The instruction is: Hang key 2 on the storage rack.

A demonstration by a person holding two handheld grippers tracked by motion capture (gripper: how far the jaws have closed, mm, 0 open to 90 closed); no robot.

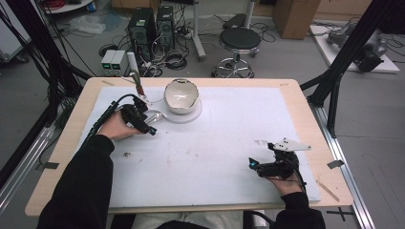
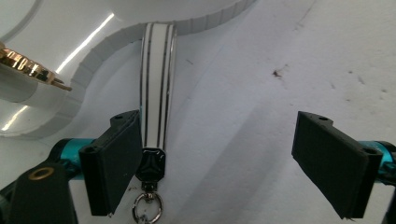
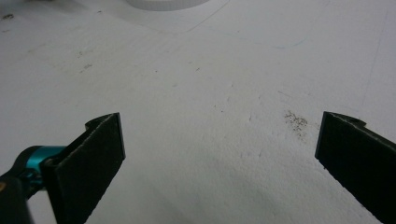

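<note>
Now my left gripper (image 2: 219,163) has its jaws parted, nothing clamped, the striped strap (image 2: 157,84) hugging one inner face; closing off-centre could just shove it aside.

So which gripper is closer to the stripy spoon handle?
Left. The left gripper has the stripy spoon handle between its open jaws, beside one pad. The right gripper sits far across the white mat.

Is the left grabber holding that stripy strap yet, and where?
Not yet. The left gripper is open, with the striped strap lying on the table between its jaws, close beside one pad near the black clasp. The right gripper is open on nothing.
</note>
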